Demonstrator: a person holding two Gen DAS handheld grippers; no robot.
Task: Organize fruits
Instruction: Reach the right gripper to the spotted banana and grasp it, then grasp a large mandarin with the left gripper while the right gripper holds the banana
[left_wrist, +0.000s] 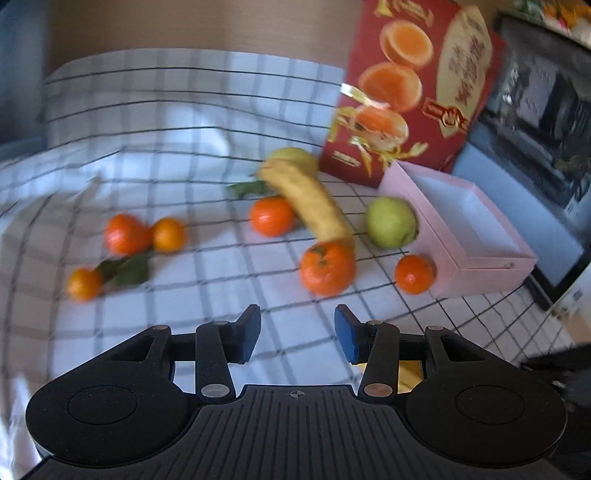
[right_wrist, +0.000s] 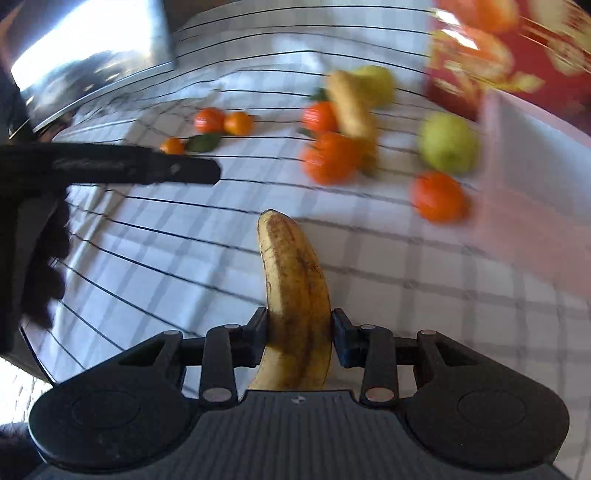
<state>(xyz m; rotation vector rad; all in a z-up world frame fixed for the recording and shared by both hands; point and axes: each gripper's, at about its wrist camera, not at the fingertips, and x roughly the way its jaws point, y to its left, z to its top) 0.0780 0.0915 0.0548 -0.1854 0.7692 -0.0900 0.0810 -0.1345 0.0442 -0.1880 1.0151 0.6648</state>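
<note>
The right gripper (right_wrist: 299, 334) fingers are pinching a speckled banana (right_wrist: 293, 291) by its lower half, so the long free end could be swinging or slipping out on the way to the pink box (left_wrist: 476, 236). The left gripper (left_wrist: 297, 332) fingers are standing spread and empty. Farther off, tangerines (left_wrist: 327, 267), a second banana (left_wrist: 314, 203) and a green apple (left_wrist: 391, 221) are lying scattered on the checked surface (left_wrist: 166, 147).

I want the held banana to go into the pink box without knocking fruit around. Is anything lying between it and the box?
Partly. The right gripper holds the banana. An orange and a green apple lie against the near side of the pink box. The checked cloth straight to the box's closer end looks bare.
</note>
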